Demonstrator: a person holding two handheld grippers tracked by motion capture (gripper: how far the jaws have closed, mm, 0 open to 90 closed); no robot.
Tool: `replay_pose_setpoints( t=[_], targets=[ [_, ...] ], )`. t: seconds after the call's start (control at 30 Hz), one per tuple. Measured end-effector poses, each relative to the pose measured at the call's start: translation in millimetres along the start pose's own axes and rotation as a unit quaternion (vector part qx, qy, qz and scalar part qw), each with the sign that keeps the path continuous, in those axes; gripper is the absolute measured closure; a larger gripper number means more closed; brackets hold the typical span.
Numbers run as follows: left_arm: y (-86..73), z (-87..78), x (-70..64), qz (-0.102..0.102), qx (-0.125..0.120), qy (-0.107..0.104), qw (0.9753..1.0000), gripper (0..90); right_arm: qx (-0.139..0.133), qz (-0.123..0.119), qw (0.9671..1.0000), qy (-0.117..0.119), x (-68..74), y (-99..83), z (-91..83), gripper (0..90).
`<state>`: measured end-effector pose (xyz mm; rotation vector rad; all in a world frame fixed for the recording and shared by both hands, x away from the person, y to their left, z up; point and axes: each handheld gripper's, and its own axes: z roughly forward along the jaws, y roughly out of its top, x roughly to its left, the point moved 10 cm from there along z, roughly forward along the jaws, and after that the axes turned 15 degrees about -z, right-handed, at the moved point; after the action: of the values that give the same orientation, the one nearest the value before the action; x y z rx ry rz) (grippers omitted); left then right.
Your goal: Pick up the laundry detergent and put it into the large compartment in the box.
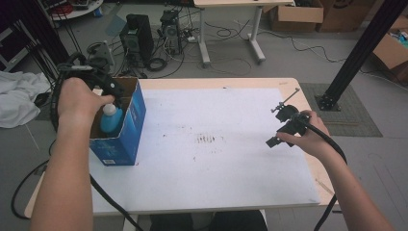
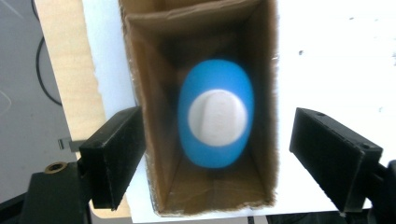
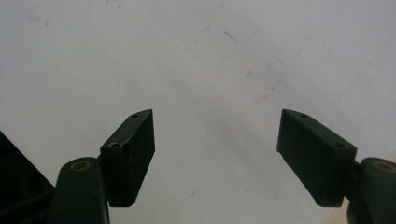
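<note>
- Near edge, lower left of the high view: the person's left forearm runs up to the left gripper (image 1: 98, 89), held over the open top of the tall blue cardboard box (image 1: 129, 126) at the left end of the table.
- Left gripper view: jaws stand wide apart, straddling the box mouth from above, one outside each long wall and touching neither. Nothing is held.
- Centre of that view: the blue oval plastic bottle with a white cap (image 2: 215, 119) stands upright inside the box, cap up, brown inner walls close around it. Image slightly blurred.
- Judgement: the box walls keep the bottle standing; the straight-down aim suits the narrow opening, but the jaws would have to narrow to pass inside.
- Right of the high view: the right gripper (image 1: 284, 126) hangs low over the white table sheet (image 1: 231, 115), well apart from the box. Its own view shows jaws wide, empty, over bare scuffed sheet. Likely parked out of the way.
- Far, upper frame: computer towers (image 1: 137, 36), cables, cardboard cartons on the floor.
</note>
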<state>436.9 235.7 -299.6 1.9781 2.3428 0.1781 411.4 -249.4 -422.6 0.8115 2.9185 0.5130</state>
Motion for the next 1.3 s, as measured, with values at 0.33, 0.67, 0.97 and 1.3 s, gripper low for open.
replay_pose_setpoints(
  t=[0.33,0.67,0.97,1.3],
  targets=[
    [-5.8,-15.4,-50.8,0.088,-0.028,-0.018,0.9956,15.7,0.000,-0.001,1.0000,-0.001,2.0,3.9,-1.5,27.9],
    [-23.8,-11.0,-112.7,0.184,-0.048,-0.022,0.9815,15.6,-0.002,0.007,1.0000,-0.004,2.6,6.9,-5.9,27.9],
    [-40.2,5.9,-156.5,0.245,-0.046,-0.039,0.9677,15.2,-0.001,0.001,0.9999,-0.010,5.0,12.6,-12.4,27.9],
    [-47.3,30.7,-183.5,0.270,-0.033,-0.052,0.9608,15.2,0.002,0.003,0.9999,-0.013,4.4,12.2,-14.4,27.9]
  ],
)
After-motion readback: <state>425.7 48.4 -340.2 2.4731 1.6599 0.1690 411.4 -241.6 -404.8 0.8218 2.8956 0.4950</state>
